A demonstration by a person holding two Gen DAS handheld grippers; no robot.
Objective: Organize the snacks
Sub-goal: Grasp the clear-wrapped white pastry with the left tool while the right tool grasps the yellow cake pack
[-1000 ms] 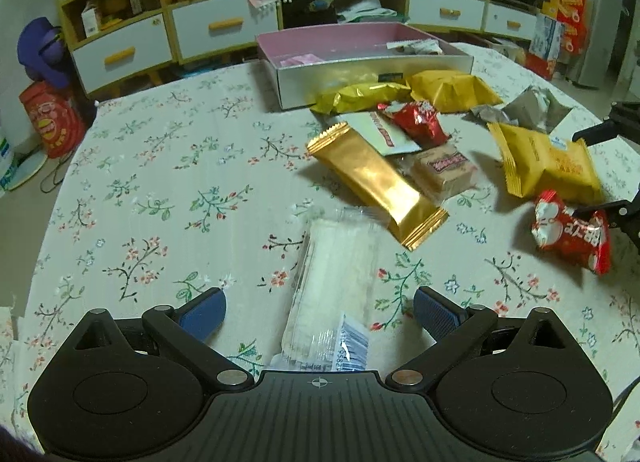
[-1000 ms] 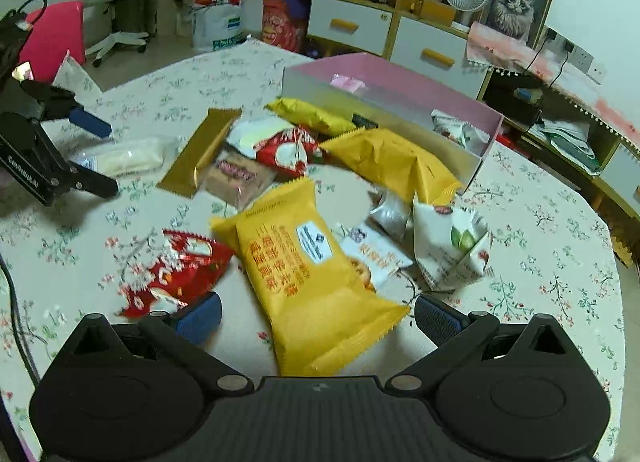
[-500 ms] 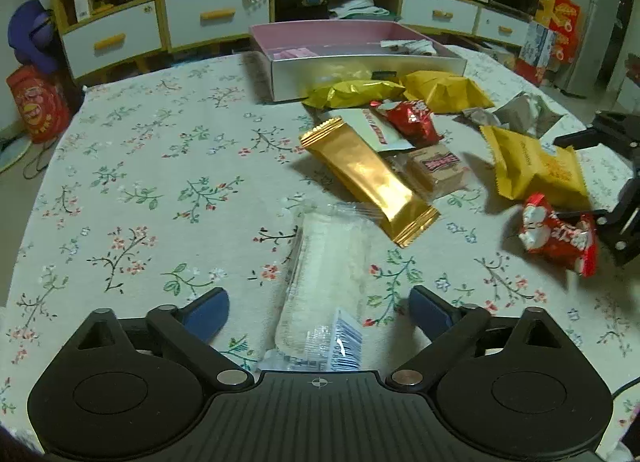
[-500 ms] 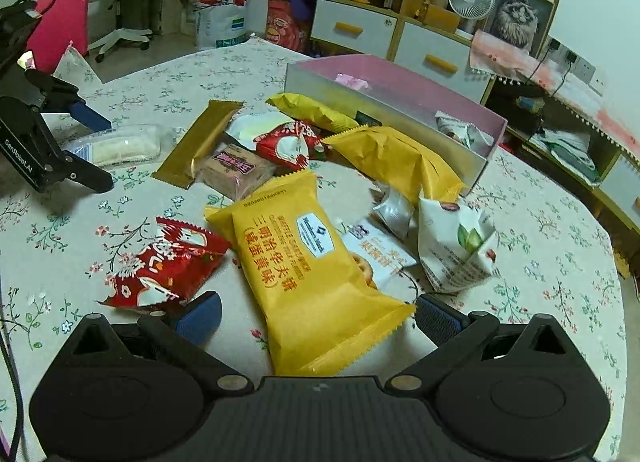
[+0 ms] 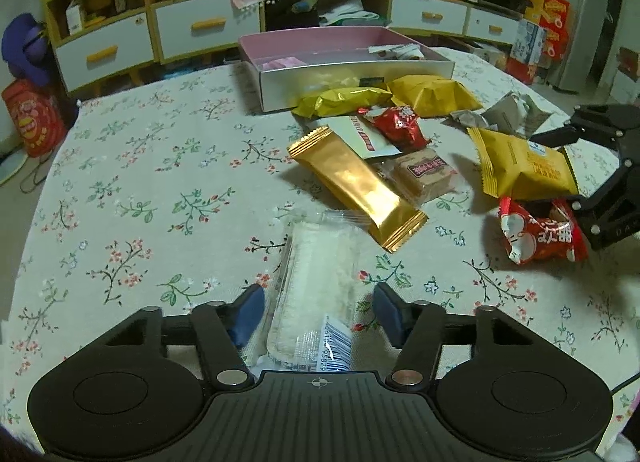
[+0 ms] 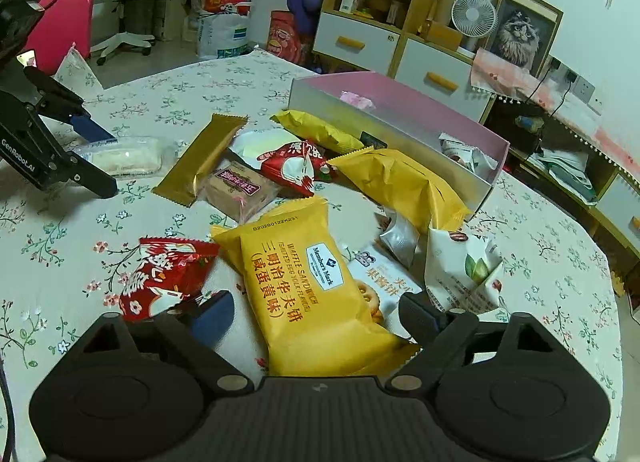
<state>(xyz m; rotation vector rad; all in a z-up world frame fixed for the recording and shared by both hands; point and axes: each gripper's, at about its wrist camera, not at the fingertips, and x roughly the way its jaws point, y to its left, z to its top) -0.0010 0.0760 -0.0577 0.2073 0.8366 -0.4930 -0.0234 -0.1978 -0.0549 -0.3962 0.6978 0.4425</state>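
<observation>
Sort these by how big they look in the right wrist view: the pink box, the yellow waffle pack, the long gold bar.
1. pink box
2. yellow waffle pack, though it sits nearest the camera, so unsure
3. long gold bar

Between my matt black plastic fingers lies a clear, glossy plastic packet. Beyond it, a shiny gold foil wrapper rests on the matt floral cloth.

Home living room; drawer cabinets
</observation>
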